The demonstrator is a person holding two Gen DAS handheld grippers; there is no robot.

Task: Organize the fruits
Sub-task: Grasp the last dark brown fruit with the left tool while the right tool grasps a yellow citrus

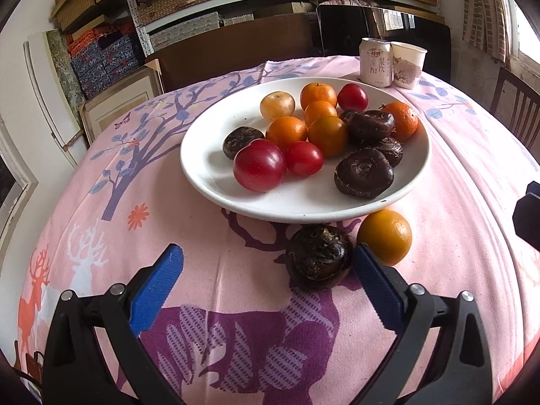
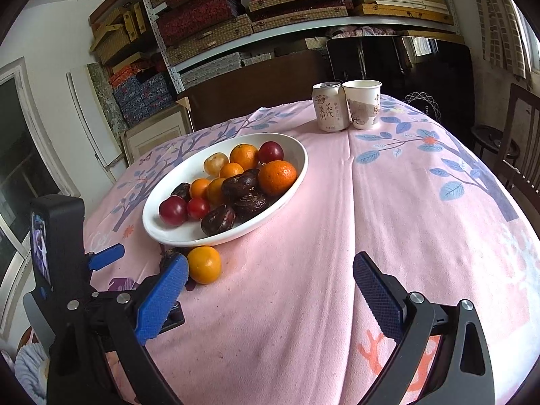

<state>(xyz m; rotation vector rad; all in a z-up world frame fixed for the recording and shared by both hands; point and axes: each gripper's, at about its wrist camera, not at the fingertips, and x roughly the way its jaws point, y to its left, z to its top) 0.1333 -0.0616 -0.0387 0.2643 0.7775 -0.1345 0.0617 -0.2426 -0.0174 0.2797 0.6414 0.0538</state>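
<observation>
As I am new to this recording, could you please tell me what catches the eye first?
A white plate heaped with oranges, tomatoes and dark water chestnuts sits mid-table. Just off its near rim lie a stray orange and a chestnut, the chestnut between the open left gripper fingers. A can and paper cup stand behind.

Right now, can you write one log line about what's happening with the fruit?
left hand-held gripper: open, by dark fruit on cloth | right hand-held gripper: open, empty | orange: beside plate | plate: holds mixed fruit
</observation>
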